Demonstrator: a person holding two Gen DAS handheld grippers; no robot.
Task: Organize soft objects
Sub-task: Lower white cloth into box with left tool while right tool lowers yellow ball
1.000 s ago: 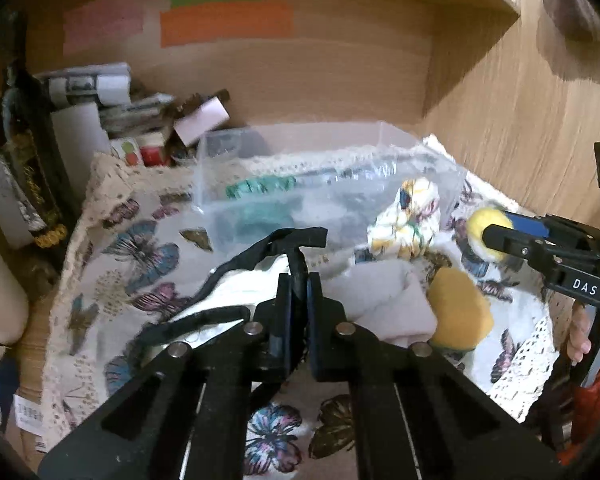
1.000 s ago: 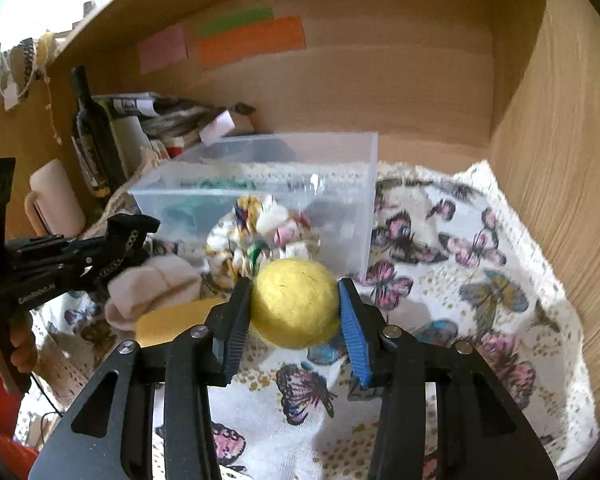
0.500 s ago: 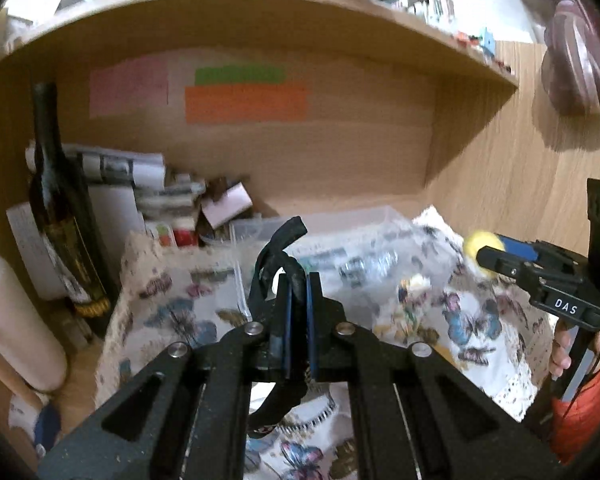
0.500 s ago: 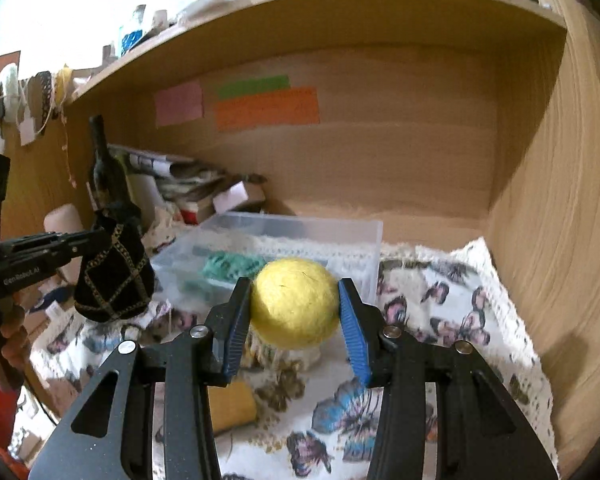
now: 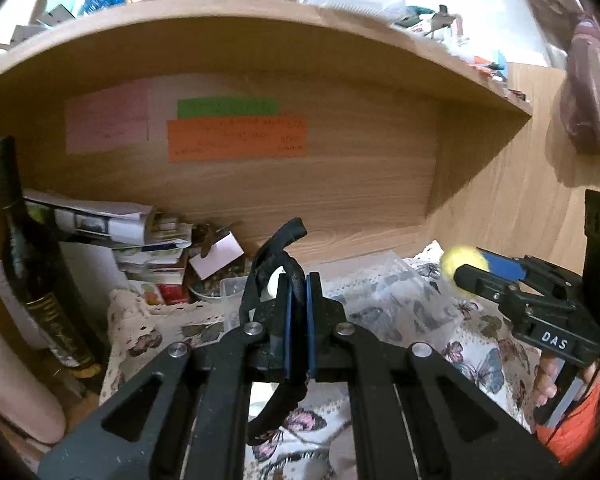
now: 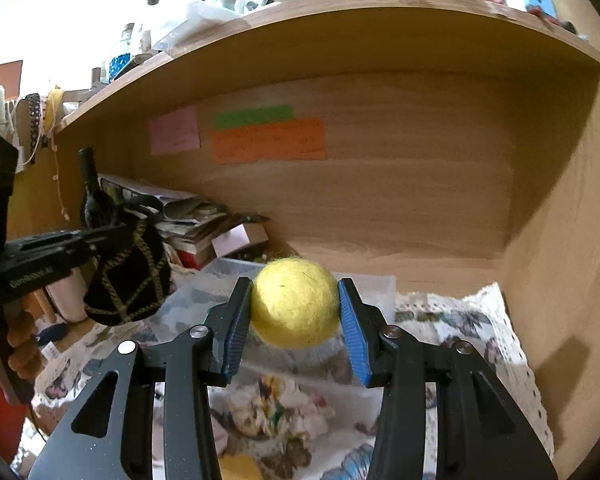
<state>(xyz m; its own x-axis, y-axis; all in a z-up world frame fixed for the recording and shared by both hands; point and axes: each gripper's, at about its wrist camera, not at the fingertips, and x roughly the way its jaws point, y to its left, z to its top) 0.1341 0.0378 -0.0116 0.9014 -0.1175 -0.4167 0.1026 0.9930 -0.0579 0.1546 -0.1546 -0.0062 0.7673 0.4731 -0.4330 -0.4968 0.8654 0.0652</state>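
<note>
My left gripper (image 5: 297,292) is shut on the black strap (image 5: 278,256) of a black pouch with gold cord; the pouch (image 6: 128,276) hangs from it in the air at the left of the right wrist view. My right gripper (image 6: 296,312) is shut on a yellow felt ball (image 6: 295,303), held above the clear plastic bin (image 6: 300,280). The ball also shows in the left wrist view (image 5: 462,262), at the right. A floral scrunchie (image 6: 276,408) and a yellow sponge (image 6: 240,468) lie on the butterfly cloth (image 6: 480,344) below.
A dark wine bottle (image 5: 32,264) and a pile of papers and boxes (image 5: 140,240) stand at the back left. Wooden shelf walls close the back and right side (image 6: 560,240). Coloured notes (image 5: 236,136) stick on the back wall.
Both grippers have risen. The black pouch has come up off the cloth and hangs free. The yellow ball has lifted to above the bin.
</note>
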